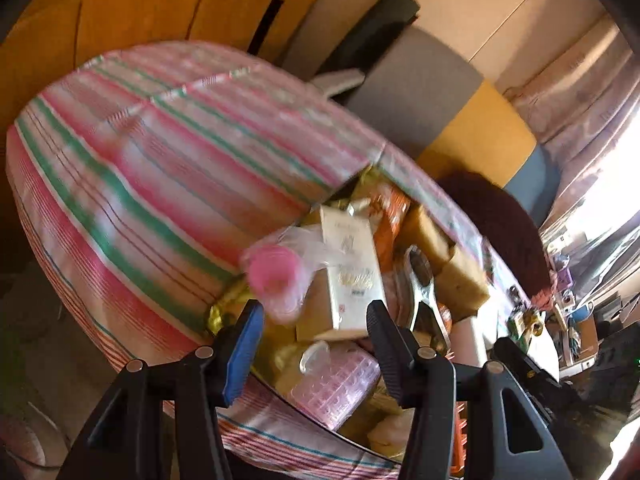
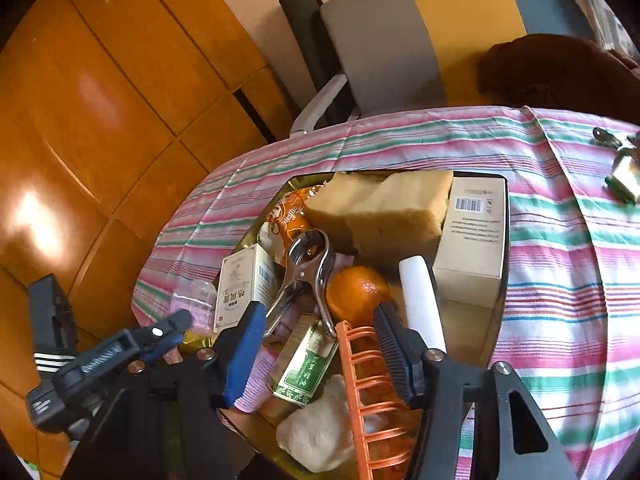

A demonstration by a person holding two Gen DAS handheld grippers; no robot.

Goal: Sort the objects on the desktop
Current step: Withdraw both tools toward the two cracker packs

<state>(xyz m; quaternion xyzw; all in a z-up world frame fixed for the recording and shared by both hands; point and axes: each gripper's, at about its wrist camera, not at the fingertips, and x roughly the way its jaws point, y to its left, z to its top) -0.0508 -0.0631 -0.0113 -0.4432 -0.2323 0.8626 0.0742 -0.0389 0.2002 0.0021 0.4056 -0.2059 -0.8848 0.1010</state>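
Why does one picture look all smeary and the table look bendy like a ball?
In the left wrist view motion blur smears the striped tablecloth and the pink cup, and strong window light washes out the right edge. The right wrist view is sharper, with glare spots on the wooden floor. Both fisheye lenses bulge straight edges into curves.

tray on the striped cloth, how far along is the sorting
Mostly done: the gold tray already holds an orange, sponge block, metal clamp, white roll and several boxes. In hand: nothing; left gripper and right gripper are open above the pile. Left: a small metal item lies on the tablecloth.
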